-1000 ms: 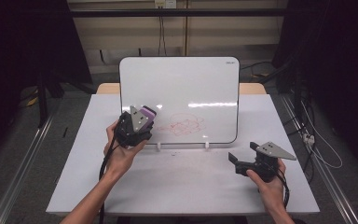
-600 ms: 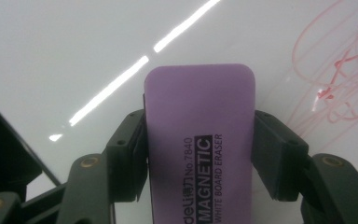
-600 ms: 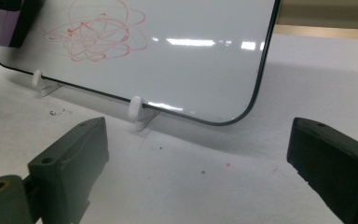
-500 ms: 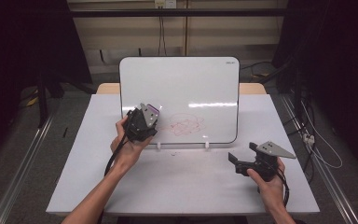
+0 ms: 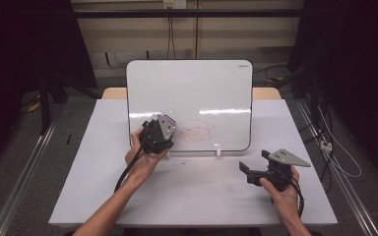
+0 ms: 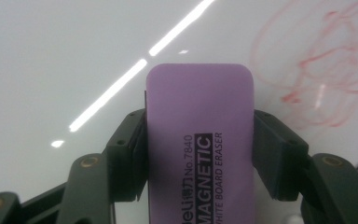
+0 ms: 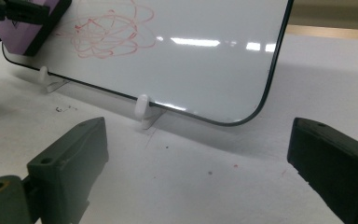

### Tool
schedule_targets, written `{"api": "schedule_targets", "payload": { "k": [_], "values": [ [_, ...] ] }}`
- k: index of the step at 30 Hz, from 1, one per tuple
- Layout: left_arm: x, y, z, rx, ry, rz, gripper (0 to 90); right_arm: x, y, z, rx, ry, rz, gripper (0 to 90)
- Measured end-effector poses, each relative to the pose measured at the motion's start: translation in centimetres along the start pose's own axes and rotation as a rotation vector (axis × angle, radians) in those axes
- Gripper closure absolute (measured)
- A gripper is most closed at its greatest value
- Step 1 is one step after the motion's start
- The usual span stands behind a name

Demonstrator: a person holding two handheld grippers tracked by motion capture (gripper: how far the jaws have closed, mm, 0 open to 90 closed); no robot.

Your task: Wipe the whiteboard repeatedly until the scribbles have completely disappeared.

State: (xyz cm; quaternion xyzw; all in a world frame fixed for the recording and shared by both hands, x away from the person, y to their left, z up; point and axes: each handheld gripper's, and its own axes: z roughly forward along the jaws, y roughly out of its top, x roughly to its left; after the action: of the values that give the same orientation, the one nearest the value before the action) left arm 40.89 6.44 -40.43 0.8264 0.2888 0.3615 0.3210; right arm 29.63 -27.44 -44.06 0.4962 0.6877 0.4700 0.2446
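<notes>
On the white table (image 5: pixel 187 191), high view: a white rounded-corner whiteboard (image 5: pixel 197 88) leans on small white clip feet (image 5: pixel 218 153), bearing a red scribble (image 5: pixel 197 131). The left gripper (image 5: pixel 161 129) presses a purple block against the board's lower left; the right gripper (image 5: pixel 251 164) rests apart, lower right.

Left gripper view: jaws clamped on the purple magnetic whiteboard eraser (image 6: pixel 200 140), scribble (image 6: pixel 317 70) just beside.

Right gripper view: jaws wide apart, empty, facing the board (image 7: pixel 205 51).
</notes>
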Motion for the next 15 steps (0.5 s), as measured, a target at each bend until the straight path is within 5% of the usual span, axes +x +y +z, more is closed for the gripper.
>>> {"api": "schedule_targets", "payload": {
  "k": [1, 4, 12, 15],
  "values": [
    [-0.3, -0.1, 0.1, 0.003, -0.03, -0.006, 41.2, 0.0, 0.0, 0.0, -0.001, 0.003, 0.004, 5.0],
    [-0.5, 0.1, 0.1, 0.008, -0.026, 0.042, 41.2, 0.1, 0.1, 0.0, -0.006, 0.01, 0.006, 5.0],
    [3.9, 1.2, 0.0, -0.032, 0.045, -0.058, 41.3, 0.0, 0.0, -0.1, -0.007, 0.01, 0.005, 5.0],
    [4.0, 1.2, 0.1, -0.049, 0.052, -0.081, 41.3, 0.0, 0.1, -0.1, -0.006, 0.01, 0.004, 5.0]
  ]
}}
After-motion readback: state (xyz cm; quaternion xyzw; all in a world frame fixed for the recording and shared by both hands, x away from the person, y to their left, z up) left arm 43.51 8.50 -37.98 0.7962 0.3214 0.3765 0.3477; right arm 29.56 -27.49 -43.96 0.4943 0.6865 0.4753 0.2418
